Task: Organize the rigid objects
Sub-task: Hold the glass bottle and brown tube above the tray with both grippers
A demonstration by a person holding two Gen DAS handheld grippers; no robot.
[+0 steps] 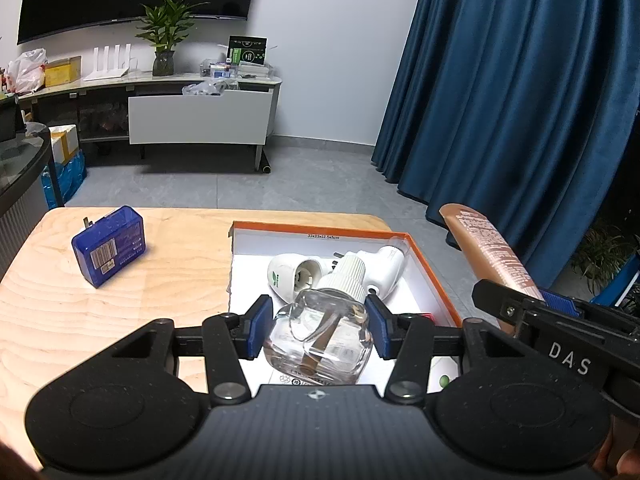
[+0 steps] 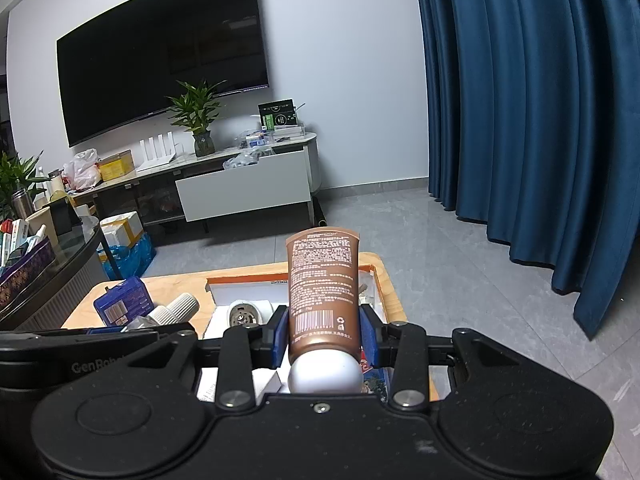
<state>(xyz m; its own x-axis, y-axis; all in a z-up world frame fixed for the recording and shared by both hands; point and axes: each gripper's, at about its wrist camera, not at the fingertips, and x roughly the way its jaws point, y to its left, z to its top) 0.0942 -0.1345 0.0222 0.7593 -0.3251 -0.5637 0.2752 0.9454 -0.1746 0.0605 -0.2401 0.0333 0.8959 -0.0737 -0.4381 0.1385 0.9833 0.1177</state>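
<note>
The left gripper (image 1: 318,328) is clenched on a clear glass refill bottle with a ribbed white cap (image 1: 322,332), its blue pads pressed against both sides of the glass body; the bottle is held above the near part of the orange-rimmed white cardboard box (image 1: 430,268). The right gripper (image 2: 324,336) is clenched on a brown plastic tube with a rounded white cap (image 2: 322,292), cap toward the camera and crimped end pointing away, also above the box. Inside the box, beyond the bottle, lie two white plug-in vaporizer units (image 1: 294,274), one beside the other. Left of the box, well apart from it, a translucent blue plastic case with a barcode label (image 1: 108,246) rests on the light wooden table (image 1: 80,320). Far beyond the box stand a white media cabinet (image 1: 200,116) and blue curtains (image 1: 520,80).
</note>
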